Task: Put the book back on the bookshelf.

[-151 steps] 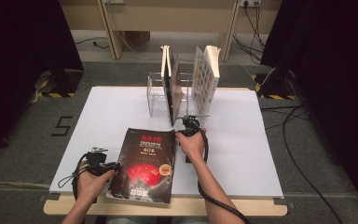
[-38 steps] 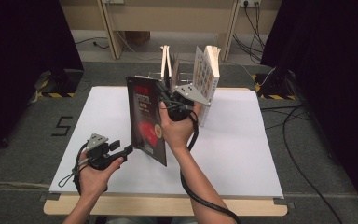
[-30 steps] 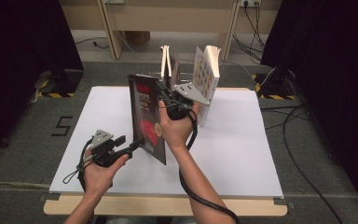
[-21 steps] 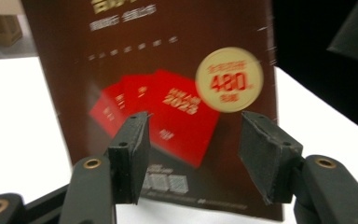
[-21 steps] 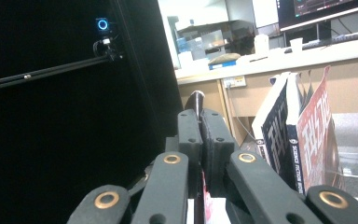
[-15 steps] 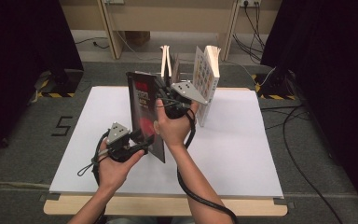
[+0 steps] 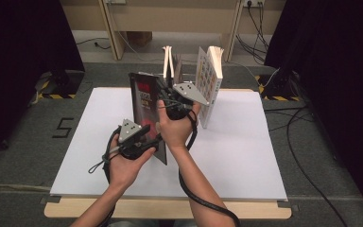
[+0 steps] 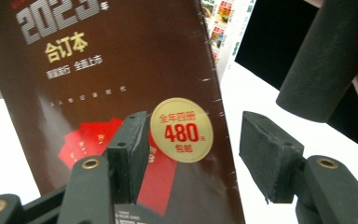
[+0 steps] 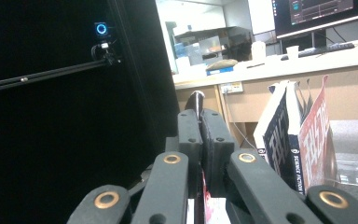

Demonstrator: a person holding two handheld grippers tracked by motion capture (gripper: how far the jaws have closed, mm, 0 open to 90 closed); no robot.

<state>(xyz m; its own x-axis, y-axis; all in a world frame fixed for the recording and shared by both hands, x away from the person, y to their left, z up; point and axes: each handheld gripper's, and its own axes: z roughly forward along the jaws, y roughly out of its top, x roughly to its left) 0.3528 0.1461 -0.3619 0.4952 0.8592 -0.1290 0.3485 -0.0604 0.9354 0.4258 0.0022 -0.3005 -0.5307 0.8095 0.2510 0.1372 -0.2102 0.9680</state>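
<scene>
Since the earlier frames, the dark bound volume [image 7: 146, 111] has gone from lying flat near the front edge of the white desk [image 7: 246, 156] to standing on its lower edge at mid-desk, and my left gripper [image 7: 147, 138] has come across to its lower corner. Its long axis runs near vertical, leaning slightly; the top points up toward the clear book rack [image 7: 182, 75] behind, front cover facing left. My right gripper [image 7: 168, 97] has its jaws clamped thin on the upper edge, carrying the book alone. Left jaws stand wide, straddling the cover's edge by the gold price sticker [image 8: 182, 129], pads not yet pressing. Risk: one narrow pinch high up may let the heavy volume swing or slip; closing the left jaws off-edge could skid on the glossy cover.
</scene>
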